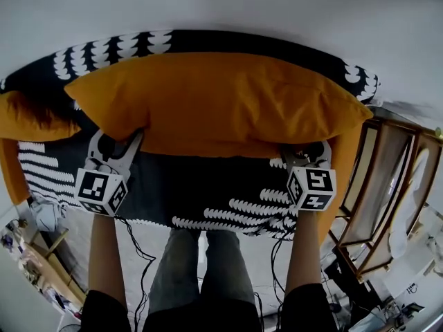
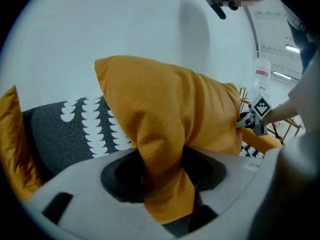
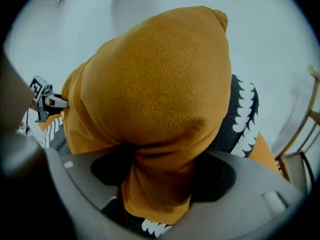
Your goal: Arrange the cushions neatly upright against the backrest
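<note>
Pinching the orange cushion point(image 1: 221, 102) with jaws tight on its cloth, left gripper point(image 1: 124, 141) and right gripper point(image 1: 304, 151) alike, above the black-and-white sofa point(image 1: 208, 192).

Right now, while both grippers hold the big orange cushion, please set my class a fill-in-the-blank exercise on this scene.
1. The large orange fabric cushion is pinched by the left gripper and the right gripper, so at ____ places.
2. The dark grey sofa bears a leaf pattern coloured ____.
3. A second orange cushion lies at the head view's ____ edge.
Missing words: two; white; left.
</note>
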Motion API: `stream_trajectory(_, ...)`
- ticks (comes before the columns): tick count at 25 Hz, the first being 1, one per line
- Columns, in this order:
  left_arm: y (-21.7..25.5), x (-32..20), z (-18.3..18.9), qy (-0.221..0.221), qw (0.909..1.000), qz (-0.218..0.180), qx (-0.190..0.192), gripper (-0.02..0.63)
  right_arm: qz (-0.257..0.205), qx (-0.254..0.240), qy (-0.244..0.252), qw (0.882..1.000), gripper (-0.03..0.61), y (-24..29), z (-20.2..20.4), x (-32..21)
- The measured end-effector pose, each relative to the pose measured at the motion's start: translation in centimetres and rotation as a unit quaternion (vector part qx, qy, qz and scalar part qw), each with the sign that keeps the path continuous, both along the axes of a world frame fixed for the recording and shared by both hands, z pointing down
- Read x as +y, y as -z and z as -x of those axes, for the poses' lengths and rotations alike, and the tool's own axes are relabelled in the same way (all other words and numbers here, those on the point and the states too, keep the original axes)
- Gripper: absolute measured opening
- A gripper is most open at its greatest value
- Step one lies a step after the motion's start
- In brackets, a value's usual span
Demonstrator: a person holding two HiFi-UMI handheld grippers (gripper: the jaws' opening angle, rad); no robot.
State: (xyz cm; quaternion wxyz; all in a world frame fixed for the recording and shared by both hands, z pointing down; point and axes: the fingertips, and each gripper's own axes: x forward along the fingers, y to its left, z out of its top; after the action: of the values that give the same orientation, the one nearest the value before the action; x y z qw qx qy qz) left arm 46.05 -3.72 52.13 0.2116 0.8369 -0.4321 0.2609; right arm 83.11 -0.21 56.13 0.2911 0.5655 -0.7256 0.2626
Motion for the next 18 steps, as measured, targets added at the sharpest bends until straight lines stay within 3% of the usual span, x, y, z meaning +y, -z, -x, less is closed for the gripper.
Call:
stream_trajectory(8,-0.2,1.0,-2.0,0.035,0.9994,0.001,-0.007,0.324,-0.006,0.014,0.001,1.000,0.406,0.6,-4.3,2.7)
stream_trajectory(13,2.2,2.8,-1.2,0.042,0.9990,-0.013,-0.010,0.327,-0.033,0.011,-0.013,0.999,0.408,4.0,-4.5,4.8)
stream_trajectory(18,7.1,4.8,-1.9,0.033,0.9988,-0.036,-0.003,0.327,-0.055,-0.002,-0.033,0.998,0.367,9.3,-4.1,8.0)
